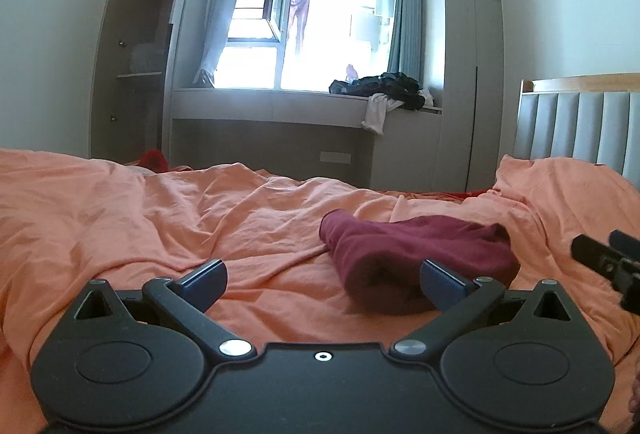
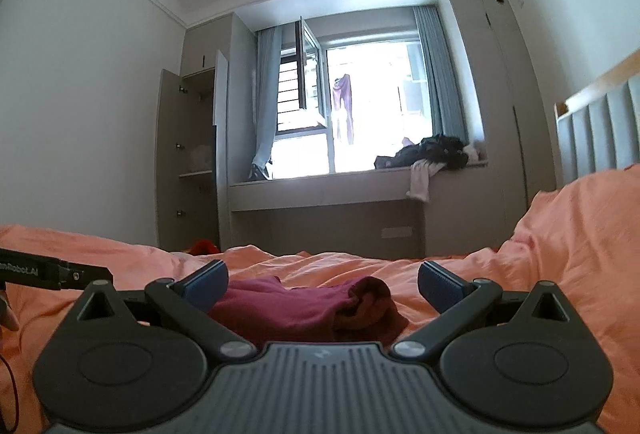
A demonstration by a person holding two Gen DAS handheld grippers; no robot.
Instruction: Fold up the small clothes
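A small maroon garment (image 1: 416, 250) lies bunched and partly folded on the orange bedspread (image 1: 160, 218). In the left wrist view my left gripper (image 1: 324, 284) is open, with the garment just ahead of its right finger and nothing held. My right gripper (image 2: 324, 284) is also open, low over the same maroon garment (image 2: 304, 308), which lies between and below its fingers without touching the pads. The right gripper's tip (image 1: 604, 262) shows at the right edge of the left view. The left gripper's body (image 2: 56, 272) shows at the left edge of the right view.
The rumpled orange bedspread (image 2: 580, 254) rises in a hump at the right by the padded headboard (image 1: 580, 121). A red item (image 1: 154, 159) lies at the bed's far edge. Dark and white clothes (image 1: 384, 91) are piled on the window seat. A wardrobe (image 1: 132, 65) stands open at the left.
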